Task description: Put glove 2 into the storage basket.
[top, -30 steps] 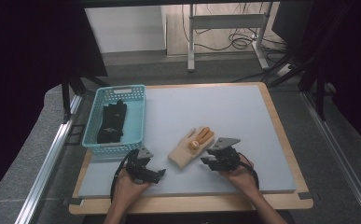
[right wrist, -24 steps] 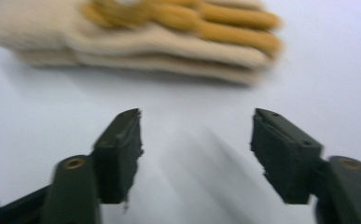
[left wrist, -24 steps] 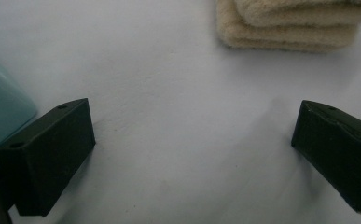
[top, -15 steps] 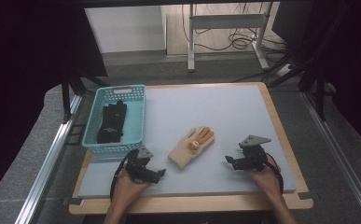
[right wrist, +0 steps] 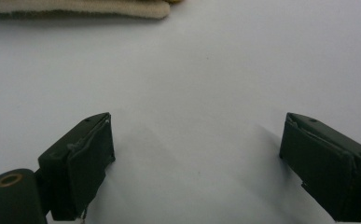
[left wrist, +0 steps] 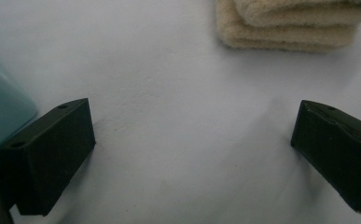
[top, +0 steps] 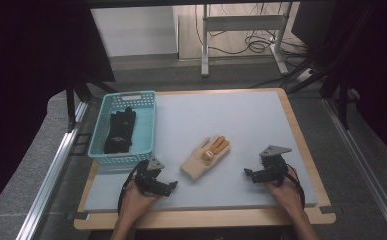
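A cream glove (top: 206, 157) with orange fingertips lies flat on the pale blue mat (top: 241, 120), between my two grippers. My left gripper (top: 171, 186) rests on the mat to its lower left, jaws wide apart and empty (left wrist: 192, 154); the glove's cuff (left wrist: 285, 28) lies just ahead of them. My right gripper (top: 248, 174) sits to the glove's right, apart from it. Its jaws have just been opening and now stand open (right wrist: 197, 163) with nothing between them. The glove's edge (right wrist: 75, 7) is at the top of the right gripper view.
A teal basket (top: 131, 95) stands at the mat's left side with a black glove (top: 120, 131) inside. Its corner (left wrist: 1, 112) is close beside my left gripper's left jaw. A wooden border (top: 301, 135) frames the mat.
My right gripper has drawn away from the glove to the right, leaving the glove on the mat. The left gripper has not moved.
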Demonstrator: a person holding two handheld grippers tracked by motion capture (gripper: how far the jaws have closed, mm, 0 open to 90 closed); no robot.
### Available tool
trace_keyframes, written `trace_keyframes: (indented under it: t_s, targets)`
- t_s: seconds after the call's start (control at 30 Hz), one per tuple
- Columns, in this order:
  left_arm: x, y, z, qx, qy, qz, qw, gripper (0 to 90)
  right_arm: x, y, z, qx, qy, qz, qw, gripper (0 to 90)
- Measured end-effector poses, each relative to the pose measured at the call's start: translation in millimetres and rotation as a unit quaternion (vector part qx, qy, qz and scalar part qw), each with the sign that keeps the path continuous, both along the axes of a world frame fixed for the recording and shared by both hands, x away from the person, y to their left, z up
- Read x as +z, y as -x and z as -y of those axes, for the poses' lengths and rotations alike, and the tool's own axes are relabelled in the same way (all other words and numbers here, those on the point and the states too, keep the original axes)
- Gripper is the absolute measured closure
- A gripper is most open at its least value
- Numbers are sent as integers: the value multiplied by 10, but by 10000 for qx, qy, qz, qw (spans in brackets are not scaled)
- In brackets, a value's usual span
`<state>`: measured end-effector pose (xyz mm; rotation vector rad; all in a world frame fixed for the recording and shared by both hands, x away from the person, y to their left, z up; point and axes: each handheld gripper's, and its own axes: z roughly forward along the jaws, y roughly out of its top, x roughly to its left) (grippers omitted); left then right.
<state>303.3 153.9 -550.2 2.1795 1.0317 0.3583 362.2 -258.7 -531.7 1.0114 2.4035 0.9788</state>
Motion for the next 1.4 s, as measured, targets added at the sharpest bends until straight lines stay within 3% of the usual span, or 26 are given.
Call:
trace_keyframes:
  t_s: [0.3,0.63,1.07,1.4]
  targets:
    - [73,20,44,-147,-62,-30,9999,25,-6,-8,-4,-48,16,-36,10000,51]
    - [308,-44,256,-431,197,-106,9988,3,-7,-10,-6,-54,26,-44,10000,48]
    - [507,-418,757,-653,101,-279,9974,0,-7,-10,-6,-58,27,-46,10000,48]
    - [369,-730,1113,-559,-203,-492,9970,0,-7,-12,-3,-45,33,-45,10000,48]
